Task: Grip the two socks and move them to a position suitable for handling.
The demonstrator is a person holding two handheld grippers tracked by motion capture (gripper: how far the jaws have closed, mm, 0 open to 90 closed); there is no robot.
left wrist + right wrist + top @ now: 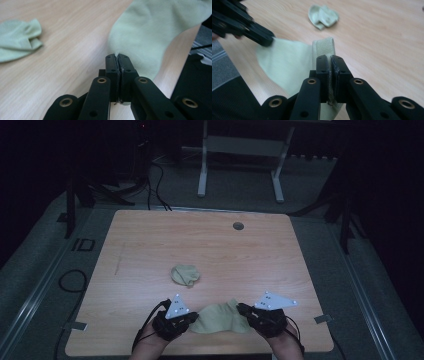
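1. Nearest the person, at the table's [150,240] front edge, a pale green sock [218,318] is stretched between two hand-held grippers.
2. The left gripper [192,318] has its jaws pressed together on one end of the sock [155,30]. Only a thin fold of cloth is caught there.
3. The right gripper [242,309] pinches the ribbed cuff [325,47] at the other end, with the band running down between the jaws.
4. The sock looks light, soft and limp. It will likely sag and fold wherever it is not held. The thicker cuff seems the surest place to grip.
5. Farther off, near the table's middle, a second sock [185,274] lies crumpled, well apart from the grippers.
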